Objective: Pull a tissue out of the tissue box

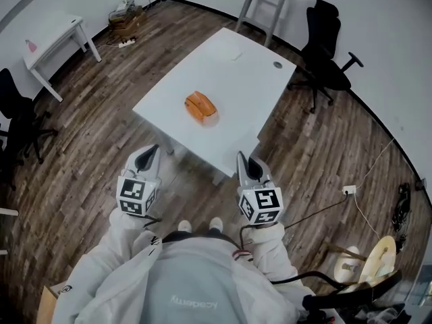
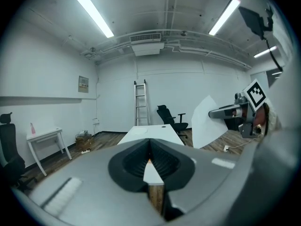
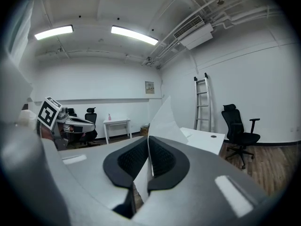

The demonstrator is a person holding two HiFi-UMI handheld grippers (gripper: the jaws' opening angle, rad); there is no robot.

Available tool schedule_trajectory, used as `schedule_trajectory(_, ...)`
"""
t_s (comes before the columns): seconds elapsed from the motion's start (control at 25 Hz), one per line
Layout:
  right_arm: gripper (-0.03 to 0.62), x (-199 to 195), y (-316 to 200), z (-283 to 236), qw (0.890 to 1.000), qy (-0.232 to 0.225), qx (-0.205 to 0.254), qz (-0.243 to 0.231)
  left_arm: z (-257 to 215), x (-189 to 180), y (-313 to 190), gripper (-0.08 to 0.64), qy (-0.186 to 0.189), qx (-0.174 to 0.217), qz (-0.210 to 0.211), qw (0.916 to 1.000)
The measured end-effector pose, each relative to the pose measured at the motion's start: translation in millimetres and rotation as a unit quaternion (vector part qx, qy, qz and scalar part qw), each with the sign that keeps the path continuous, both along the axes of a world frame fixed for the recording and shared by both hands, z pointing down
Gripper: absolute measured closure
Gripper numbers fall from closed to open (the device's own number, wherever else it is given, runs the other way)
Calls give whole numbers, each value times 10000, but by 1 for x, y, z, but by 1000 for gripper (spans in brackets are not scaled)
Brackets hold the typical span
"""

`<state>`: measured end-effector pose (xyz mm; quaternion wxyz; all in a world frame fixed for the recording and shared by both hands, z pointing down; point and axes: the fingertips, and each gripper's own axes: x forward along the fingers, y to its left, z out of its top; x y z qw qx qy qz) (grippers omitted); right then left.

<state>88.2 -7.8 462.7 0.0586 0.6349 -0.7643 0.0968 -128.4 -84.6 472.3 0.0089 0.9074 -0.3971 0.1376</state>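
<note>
An orange tissue box [image 1: 200, 107] sits in the middle of the white table [image 1: 229, 66], well ahead of both grippers. My right gripper [image 1: 241, 159] is off the table's near edge, over the wood floor, shut on a white tissue [image 3: 165, 121] that stands up from its jaws. The left gripper view shows the same tissue [image 2: 207, 121] hanging at the tip of the right gripper [image 2: 214, 112]. My left gripper [image 1: 152, 150] is level with it on the left, jaws together and holding nothing. Between its pads [image 2: 150, 149] only a sliver of the box shows.
A ladder [image 1: 265, 2] leans on the far wall behind the table. A black office chair [image 1: 327, 52] stands at the table's right end. A small white side table [image 1: 57, 39] and another dark chair [image 1: 17, 123] are at the left. Cables [image 1: 351, 191] run over the floor at the right.
</note>
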Motion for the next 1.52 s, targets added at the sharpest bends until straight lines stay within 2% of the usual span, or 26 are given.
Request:
schedule_trajectory(0.36,591,5,-6,4,9998,45,-153,109,-10,3,-15,560,-158,442,-2,9989)
schedule_trajectory(0.68,591,1,-15,-10,9998,178,-21,-60,-11,10,-10,560,178,280,-125,9994)
schedule_trajectory(1.52,591,22,-27,-13,9997,212,50,-64,-16,27,-24,560,316,303,-199,9988)
